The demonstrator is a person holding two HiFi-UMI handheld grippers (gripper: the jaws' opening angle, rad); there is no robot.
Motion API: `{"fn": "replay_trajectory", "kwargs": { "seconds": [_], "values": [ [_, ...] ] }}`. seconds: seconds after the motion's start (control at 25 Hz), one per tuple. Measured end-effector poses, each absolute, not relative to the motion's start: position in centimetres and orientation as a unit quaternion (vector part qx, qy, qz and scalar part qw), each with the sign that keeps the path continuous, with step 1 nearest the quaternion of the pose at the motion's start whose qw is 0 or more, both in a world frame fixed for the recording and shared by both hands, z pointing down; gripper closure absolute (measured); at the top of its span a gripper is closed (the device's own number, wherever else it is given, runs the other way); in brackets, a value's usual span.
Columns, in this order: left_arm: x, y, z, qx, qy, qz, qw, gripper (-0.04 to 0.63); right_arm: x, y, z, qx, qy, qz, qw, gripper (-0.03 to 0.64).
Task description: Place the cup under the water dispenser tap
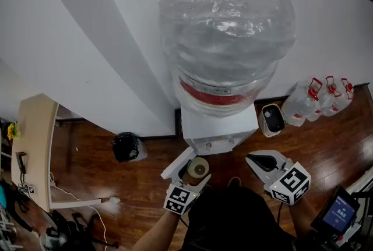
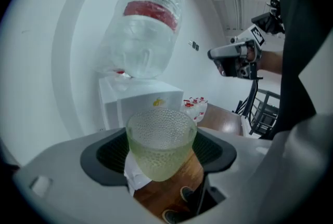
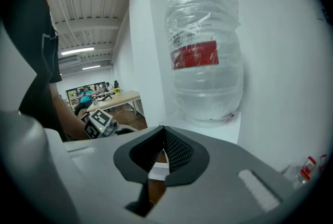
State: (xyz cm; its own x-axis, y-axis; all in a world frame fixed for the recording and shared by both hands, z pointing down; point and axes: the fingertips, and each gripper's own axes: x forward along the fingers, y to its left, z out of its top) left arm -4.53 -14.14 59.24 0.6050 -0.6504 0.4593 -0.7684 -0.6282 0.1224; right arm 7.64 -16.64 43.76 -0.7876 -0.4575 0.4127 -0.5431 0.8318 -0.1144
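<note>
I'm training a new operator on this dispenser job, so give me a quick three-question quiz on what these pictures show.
1. True or false: the right gripper has its jaws together with nothing between them.
2. What does the left gripper hold? A) a bottle B) a textured cup C) nothing
3. Fill in: the small bottles to the right of the water dispenser stand on the ____.
Key: 1 true; 2 B; 3 floor.

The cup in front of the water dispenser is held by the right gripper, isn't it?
No, the left gripper holds it, not the right: the left gripper view shows the cup clamped between its jaws, in front of the water dispenser.
</note>
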Motion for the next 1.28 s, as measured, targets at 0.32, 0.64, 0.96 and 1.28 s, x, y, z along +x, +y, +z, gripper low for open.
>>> {"fn": "replay_trajectory", "kwargs": {
  "seconds": [0.32,0.64,0.96,1.28],
  "values": [
    [-3.7,-16.8,69.0,0.869,-0.429,0.191,0.159,0.327,9.7,-19.2,48.7,0.239,-0.94,0.087,0.227,0.615],
    [-4.0,-18.6,78.5,0.853,-0.432,0.226,0.188,0.328,8.9,-18.9,53.8,0.208,-0.938,0.105,0.258,0.615],
    [-3.7,-22.5,85.1,0.853,-0.439,0.216,0.182,0.328,8.0,-19.5,55.5,0.219,-0.93,0.145,0.257,0.615],
    [-2.3,-24.9,89.5,0.84,-0.474,0.212,0.154,0.33,8.1,-19.9,58.2,0.241,-0.92,0.171,0.257,0.615]
  ]
}}
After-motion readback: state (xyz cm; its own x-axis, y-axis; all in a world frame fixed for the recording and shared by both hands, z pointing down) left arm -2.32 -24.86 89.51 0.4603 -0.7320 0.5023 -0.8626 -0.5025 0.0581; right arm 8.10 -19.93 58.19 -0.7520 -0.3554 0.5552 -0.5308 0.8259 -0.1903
